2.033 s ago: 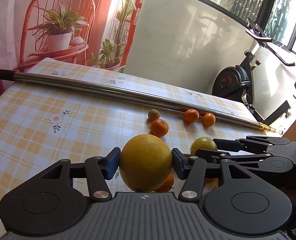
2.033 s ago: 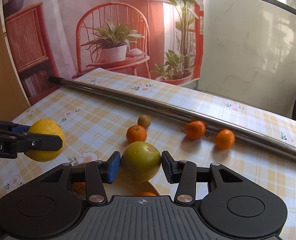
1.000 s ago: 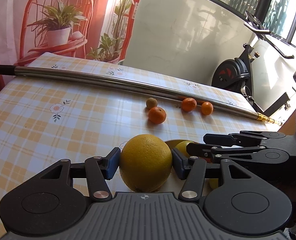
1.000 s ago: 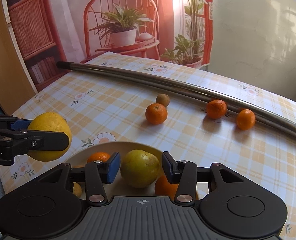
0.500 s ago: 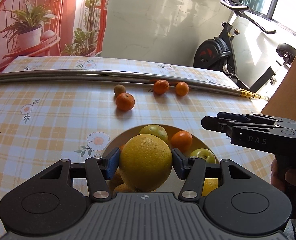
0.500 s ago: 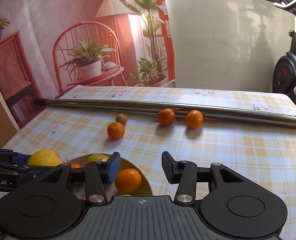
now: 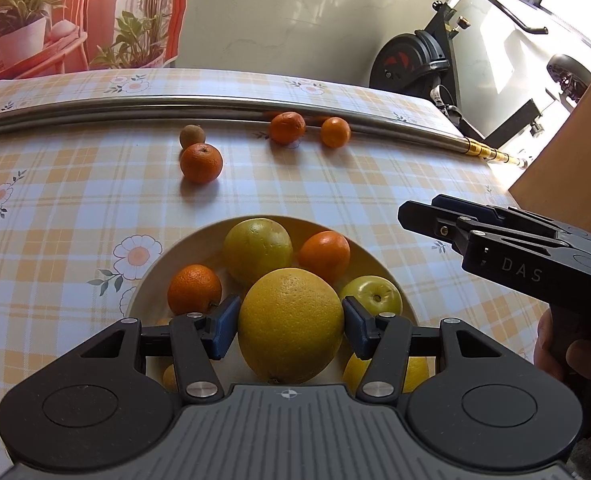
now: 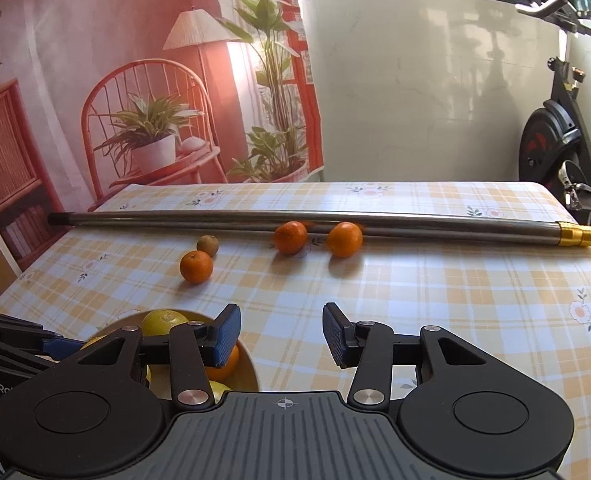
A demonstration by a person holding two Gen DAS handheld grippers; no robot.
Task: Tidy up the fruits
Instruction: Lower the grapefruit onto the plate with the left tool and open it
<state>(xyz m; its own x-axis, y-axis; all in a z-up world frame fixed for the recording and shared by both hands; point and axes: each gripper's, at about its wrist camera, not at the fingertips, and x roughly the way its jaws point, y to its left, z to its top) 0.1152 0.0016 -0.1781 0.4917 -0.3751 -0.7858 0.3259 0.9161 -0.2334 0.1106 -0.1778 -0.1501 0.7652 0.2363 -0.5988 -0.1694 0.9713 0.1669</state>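
My left gripper (image 7: 291,326) is shut on a large yellow orange (image 7: 290,326) and holds it over a cream bowl (image 7: 155,276). The bowl holds a yellow-green citrus (image 7: 257,250), two small oranges (image 7: 194,289) (image 7: 324,254), a green apple (image 7: 371,294) and more yellow fruit under the gripper. My right gripper (image 8: 281,338) is open and empty, just right of the bowl (image 8: 251,368); it also shows in the left wrist view (image 7: 495,236). On the cloth lie three loose oranges (image 8: 196,266) (image 8: 290,237) (image 8: 345,239) and a small brown fruit (image 8: 208,245).
A long steel pole (image 8: 295,221) lies across the far side of the checked tablecloth (image 8: 455,300), touching two of the loose oranges. An exercise bike (image 8: 555,140) stands beyond the table's right end. A printed backdrop hangs behind the table.
My right gripper let go of the yellow-green citrus into the bowl, opened, and drew back to the right. My left gripper carried the large orange over the bowl.
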